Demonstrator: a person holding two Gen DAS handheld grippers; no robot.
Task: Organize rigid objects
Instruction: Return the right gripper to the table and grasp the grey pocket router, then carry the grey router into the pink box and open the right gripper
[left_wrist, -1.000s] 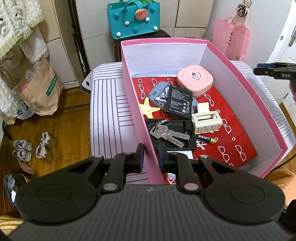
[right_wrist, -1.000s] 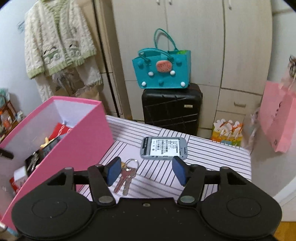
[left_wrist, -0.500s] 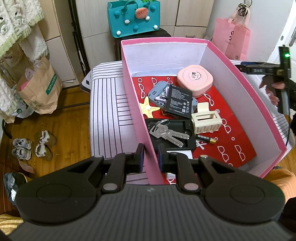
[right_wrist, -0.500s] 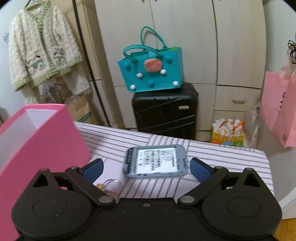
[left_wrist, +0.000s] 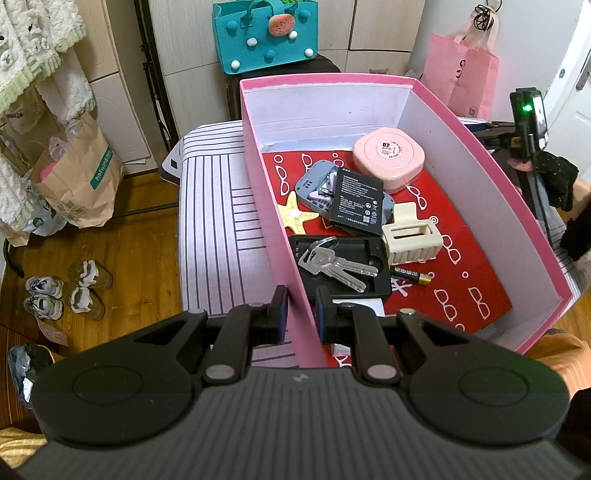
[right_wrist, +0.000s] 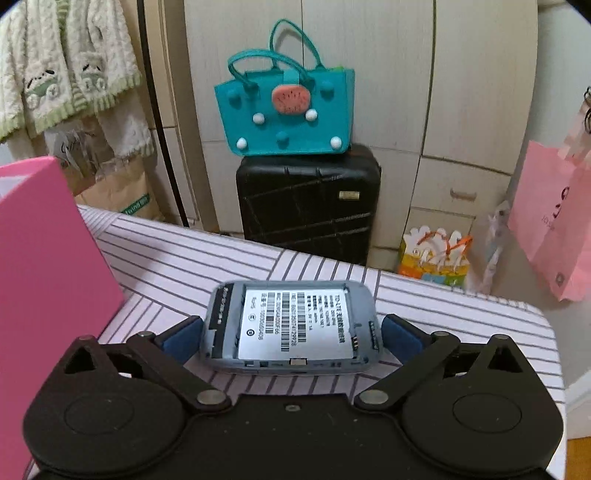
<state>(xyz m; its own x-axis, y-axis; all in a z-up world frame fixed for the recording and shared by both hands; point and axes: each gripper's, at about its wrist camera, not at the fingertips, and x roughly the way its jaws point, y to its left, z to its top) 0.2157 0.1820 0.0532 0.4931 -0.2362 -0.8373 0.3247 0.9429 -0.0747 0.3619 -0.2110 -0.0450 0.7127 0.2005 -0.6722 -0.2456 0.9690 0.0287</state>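
My left gripper (left_wrist: 300, 312) is shut on the near left wall of the pink box (left_wrist: 275, 221). Inside the box lie a pink round case (left_wrist: 388, 158), a black battery (left_wrist: 356, 205), a grey device (left_wrist: 312, 184), a yellow starfish (left_wrist: 295, 214), keys (left_wrist: 332, 264) on a black tray (left_wrist: 373, 291), a cream hair clip (left_wrist: 412, 236) and an AA battery (left_wrist: 412, 275). My right gripper (right_wrist: 291, 338) is open, its blue pads on either side of a grey device shell (right_wrist: 291, 326) with a barcode label, lying on the striped cloth. Whether the pads touch it is unclear.
The pink box wall (right_wrist: 44, 266) stands left of the right gripper. The striped table (right_wrist: 443, 332) ends at the right and far side. Behind it stand a black suitcase (right_wrist: 306, 195) with a teal bag (right_wrist: 288, 110). Pink bag (right_wrist: 554, 221) hangs at the right.
My right gripper moved forward and opened wider, so the grey shell now lies between its pads; the loose keys have left its view. The left gripper has not moved.
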